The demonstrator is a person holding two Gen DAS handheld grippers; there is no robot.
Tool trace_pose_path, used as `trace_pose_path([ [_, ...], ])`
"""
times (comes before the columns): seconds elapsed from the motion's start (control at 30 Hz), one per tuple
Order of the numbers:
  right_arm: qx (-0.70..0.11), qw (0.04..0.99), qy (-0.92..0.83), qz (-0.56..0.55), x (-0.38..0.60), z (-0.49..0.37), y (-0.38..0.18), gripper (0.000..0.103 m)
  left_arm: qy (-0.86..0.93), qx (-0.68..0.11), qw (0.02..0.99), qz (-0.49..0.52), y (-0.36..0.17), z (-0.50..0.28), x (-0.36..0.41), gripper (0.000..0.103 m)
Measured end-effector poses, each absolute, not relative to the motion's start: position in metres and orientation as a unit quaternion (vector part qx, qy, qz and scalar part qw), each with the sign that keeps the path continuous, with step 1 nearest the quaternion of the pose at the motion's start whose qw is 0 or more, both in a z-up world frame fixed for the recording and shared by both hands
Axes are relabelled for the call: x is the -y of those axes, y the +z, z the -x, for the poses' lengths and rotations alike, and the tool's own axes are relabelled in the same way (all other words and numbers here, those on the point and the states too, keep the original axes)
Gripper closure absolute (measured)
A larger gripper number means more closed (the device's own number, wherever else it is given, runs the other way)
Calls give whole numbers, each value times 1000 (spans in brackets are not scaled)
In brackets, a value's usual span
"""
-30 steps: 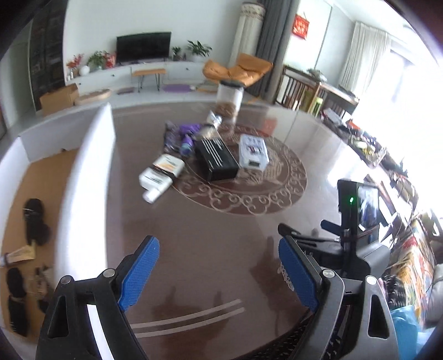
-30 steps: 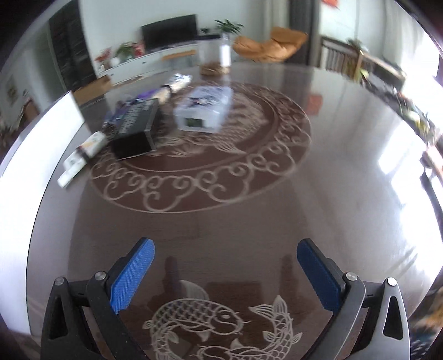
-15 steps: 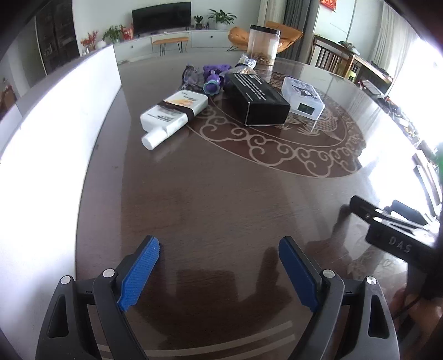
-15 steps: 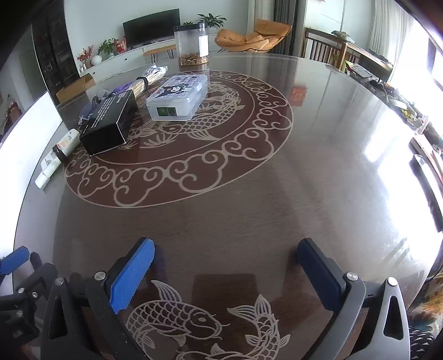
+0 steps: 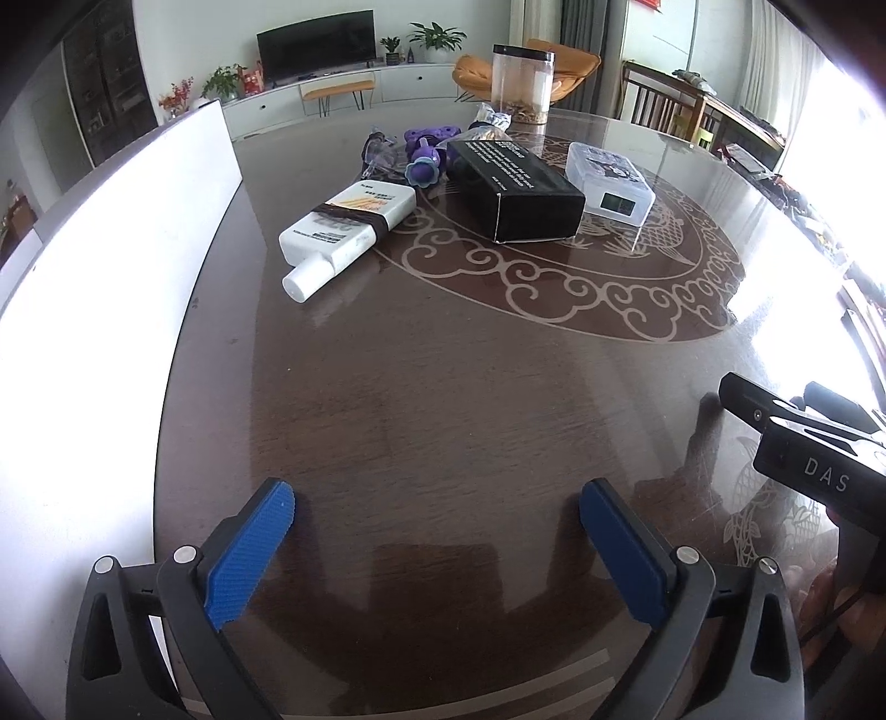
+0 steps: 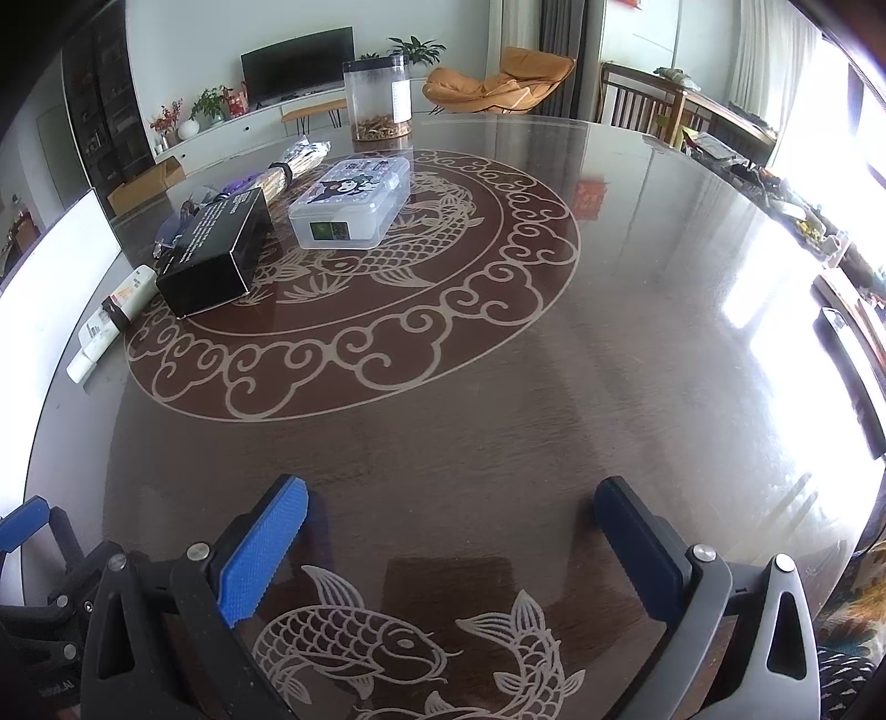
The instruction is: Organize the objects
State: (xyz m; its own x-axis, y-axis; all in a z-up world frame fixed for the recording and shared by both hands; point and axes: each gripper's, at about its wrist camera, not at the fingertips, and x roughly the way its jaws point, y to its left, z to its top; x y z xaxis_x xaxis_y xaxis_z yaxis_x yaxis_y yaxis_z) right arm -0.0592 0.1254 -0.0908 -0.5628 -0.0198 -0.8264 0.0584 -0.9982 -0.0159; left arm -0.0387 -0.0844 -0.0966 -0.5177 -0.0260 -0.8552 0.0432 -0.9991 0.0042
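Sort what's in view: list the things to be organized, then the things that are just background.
To organize: white bottle, black box, clear plastic case, purple toy, clear jar, wrapped bundle.

Background: television, orange chair, potted plants, white board.

Glossy, seemingly wooden table point(image 5: 443, 387)

Black box point(image 5: 512, 188), white bottle point(image 5: 349, 230), perhaps purple toys point(image 5: 425, 160).
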Motion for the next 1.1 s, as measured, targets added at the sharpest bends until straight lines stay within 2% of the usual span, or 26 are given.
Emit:
trace_pose_path([
  [0.37, -20, 23, -885, -465, -126, 60, -90, 0, -872, -2, 11, -489, -97, 39, 84, 0],
  [0.53, -20, 23, -885, -465, -126, 61, -90, 0, -848, 11, -14, -529, -95, 49, 85, 0],
  [0.67, -20, 23, -885, -465, -126, 61, -91, 0, -856, 30, -17, -515, -70, 63, 95, 0],
  [0.83, -20, 23, -885, -465, -126, 61, -91, 0, -855, 41, 7, -518, -35, 106, 116, 0],
  [1.1, -20, 23, -885, -465, -126, 61, -91, 0, -816, 84, 27, -571, -63, 192, 123, 0],
])
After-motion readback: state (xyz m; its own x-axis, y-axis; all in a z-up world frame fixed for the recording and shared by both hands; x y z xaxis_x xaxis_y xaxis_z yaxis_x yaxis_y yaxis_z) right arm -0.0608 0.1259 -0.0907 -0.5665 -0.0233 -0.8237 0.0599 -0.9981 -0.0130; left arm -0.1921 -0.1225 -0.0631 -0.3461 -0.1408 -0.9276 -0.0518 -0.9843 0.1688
